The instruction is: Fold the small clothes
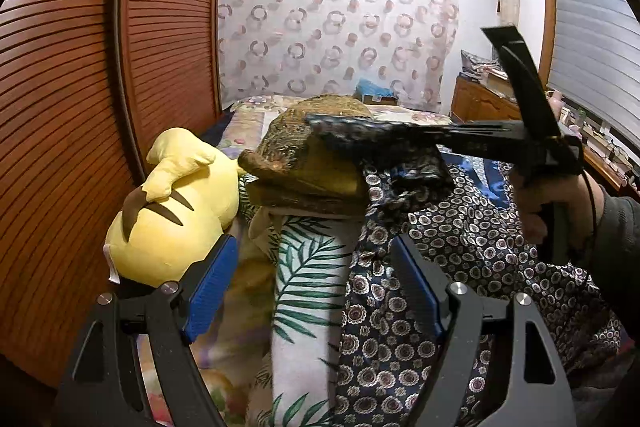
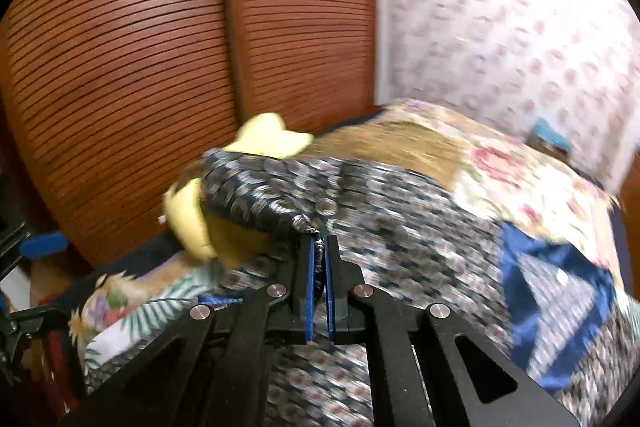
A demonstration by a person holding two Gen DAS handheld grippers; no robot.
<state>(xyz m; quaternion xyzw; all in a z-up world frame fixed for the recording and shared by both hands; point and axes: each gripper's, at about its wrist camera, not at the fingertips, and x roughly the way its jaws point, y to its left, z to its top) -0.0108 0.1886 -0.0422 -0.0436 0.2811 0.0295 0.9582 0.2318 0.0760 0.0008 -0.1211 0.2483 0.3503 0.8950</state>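
Our right hand-held gripper [image 2: 319, 247] pinches a fold of the dark ring-patterned garment [image 2: 360, 227], lifted over the bed [image 1: 256, 115] beside the yellow plush toy [image 1: 176, 211]. Our left hand-held gripper [image 1: 316, 263] stands spread, gripping nothing.

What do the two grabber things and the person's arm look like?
Both are black frames built of angular bars with cut-out holes and round silver bolts. The left gripper has flat blue ridged pads on its fingers. The right gripper has thin blue pads too. A thin black cable runs by the hand, and the person wears a dark grey sleeve.
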